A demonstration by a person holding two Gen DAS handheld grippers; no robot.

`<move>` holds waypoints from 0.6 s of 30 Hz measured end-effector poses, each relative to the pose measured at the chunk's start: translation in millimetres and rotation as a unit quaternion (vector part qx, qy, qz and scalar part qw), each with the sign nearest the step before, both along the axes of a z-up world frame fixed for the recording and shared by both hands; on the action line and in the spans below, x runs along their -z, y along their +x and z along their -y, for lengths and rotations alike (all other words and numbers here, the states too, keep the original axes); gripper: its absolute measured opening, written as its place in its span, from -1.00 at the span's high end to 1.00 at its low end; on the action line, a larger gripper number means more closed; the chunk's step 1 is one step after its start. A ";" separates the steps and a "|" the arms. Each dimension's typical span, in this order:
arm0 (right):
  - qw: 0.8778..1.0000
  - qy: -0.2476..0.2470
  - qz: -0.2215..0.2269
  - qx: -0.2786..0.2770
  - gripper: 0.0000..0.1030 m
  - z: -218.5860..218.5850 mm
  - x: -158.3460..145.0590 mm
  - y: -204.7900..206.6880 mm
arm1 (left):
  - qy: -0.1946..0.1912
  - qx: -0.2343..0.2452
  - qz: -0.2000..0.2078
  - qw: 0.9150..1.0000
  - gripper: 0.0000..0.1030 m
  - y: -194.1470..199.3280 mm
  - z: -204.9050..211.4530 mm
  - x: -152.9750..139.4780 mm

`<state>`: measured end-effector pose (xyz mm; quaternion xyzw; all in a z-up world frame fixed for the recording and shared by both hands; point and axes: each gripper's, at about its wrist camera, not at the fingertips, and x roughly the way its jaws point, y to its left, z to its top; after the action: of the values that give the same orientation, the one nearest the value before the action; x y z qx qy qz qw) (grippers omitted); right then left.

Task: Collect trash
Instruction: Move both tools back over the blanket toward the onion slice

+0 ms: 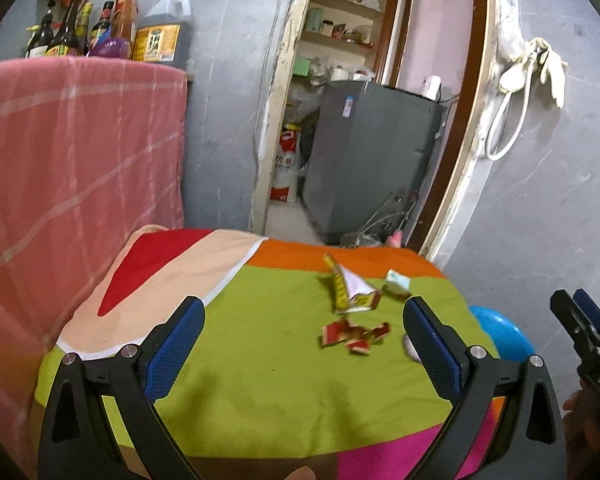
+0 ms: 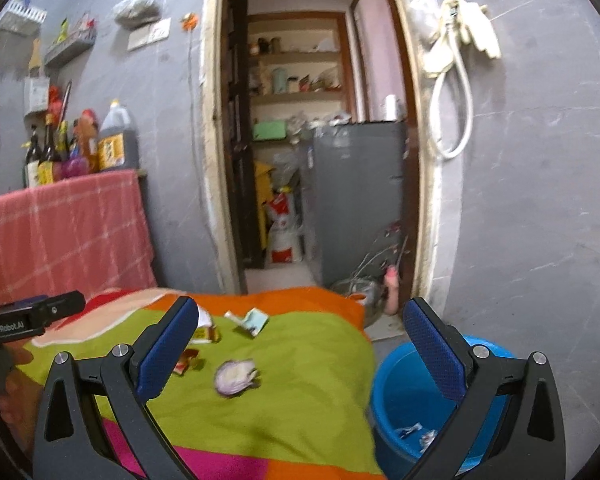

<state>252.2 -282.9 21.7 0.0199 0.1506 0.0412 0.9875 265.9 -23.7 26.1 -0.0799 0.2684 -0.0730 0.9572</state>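
Left wrist, yellow wrapper (image 1: 350, 290) lengthwise away, left claw (image 1: 304, 344) agape

Onion peel (image 2: 235, 376) lies flat just ahead of the right gripper (image 2: 300, 344), torn red wrapper bits (image 1: 356, 334) and a yellow wrapper (image 1: 350, 290) beyond its left finger; blue bucket (image 2: 400, 400) stands right, scraps inside.
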 end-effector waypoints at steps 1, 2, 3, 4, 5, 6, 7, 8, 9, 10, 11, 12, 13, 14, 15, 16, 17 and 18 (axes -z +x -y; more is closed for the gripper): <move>1.000 -0.003 -0.007 -0.005 -1.00 -2.9 3.5 3.2 | 0.003 0.002 -0.007 1.000 -0.89 1.8 -1.6 4.4; 1.000 -0.006 -0.014 -0.011 -1.00 -5.2 7.2 6.7 | 0.005 0.005 -0.013 1.000 -0.89 4.0 -2.4 7.3; 1.000 -0.011 -0.023 -0.018 -1.00 -8.4 11.1 10.8 | 0.009 0.007 -0.020 1.000 -0.89 6.9 -3.3 10.6; 0.999 -0.015 -0.030 -0.024 -1.00 -10.9 15.2 13.8 | 0.013 0.010 -0.030 0.999 -0.89 10.6 -3.6 15.0; 0.999 -0.019 -0.040 -0.031 -1.00 -13.6 19.6 18.5 | 0.015 0.015 -0.038 0.999 -0.89 13.3 -3.6 18.4; 0.998 -0.022 -0.046 -0.036 -1.00 -14.5 23.1 20.4 | 0.016 0.020 -0.045 0.999 -0.89 16.2 -3.0 21.9; 0.997 -0.024 -0.054 -0.042 -1.00 -15.5 26.2 23.3 | 0.019 0.024 -0.052 0.998 -0.89 19.2 -1.8 26.1; 0.996 -0.027 -0.065 -0.048 -1.00 -16.5 30.5 27.5 | 0.023 0.025 -0.057 0.998 -0.89 21.8 -0.8 29.3; 0.996 -0.029 -0.073 -0.052 -1.00 -17.5 33.8 30.9 | 0.027 0.027 -0.062 0.997 -0.88 24.6 0.6 32.3; 0.995 -0.030 -0.079 -0.056 -0.99 -18.7 36.3 33.3 | 0.031 0.031 -0.068 0.997 -0.88 27.4 2.7 36.0; 0.994 -0.033 -0.089 -0.062 -0.96 -19.9 40.0 37.0 | 0.033 0.035 -0.073 0.996 -0.88 29.9 4.5 38.8; 0.993 -0.035 -0.095 -0.066 -0.90 -21.5 43.0 39.6 | 0.034 0.039 -0.078 0.996 -0.87 32.4 6.3 41.4; 0.991 -0.038 -0.103 -0.070 -0.87 -23.0 45.9 42.1 | 0.036 0.044 -0.083 0.995 -0.86 35.1 8.4 44.5; 0.990 -0.041 -0.114 -0.074 -0.77 -24.4 49.4 45.5 | 0.037 0.048 -0.085 0.995 -0.80 36.3 10.9 46.4; 0.988 -0.042 -0.122 -0.079 -0.67 -25.3 52.3 48.4 | 0.039 0.054 -0.088 0.994 -0.70 38.6 12.8 48.4; 0.986 -0.043 -0.133 -0.085 -0.66 -26.8 55.7 52.2 | 0.040 0.063 -0.093 0.993 -0.65 41.9 14.8 51.7; 0.985 -0.043 -0.141 -0.089 -0.65 -27.5 58.0 54.6 | 0.040 0.071 -0.097 0.992 -0.53 44.1 17.2 53.8; 0.983 -0.045 -0.149 -0.094 -0.61 -29.0 61.0 57.5 | 0.038 0.082 -0.103 0.991 -0.41 47.5 18.7 56.9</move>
<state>309.7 -253.9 -39.2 -0.0327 0.2994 0.1232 0.9456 313.4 -42.3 -30.8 -0.0285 0.3735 -0.1324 0.9177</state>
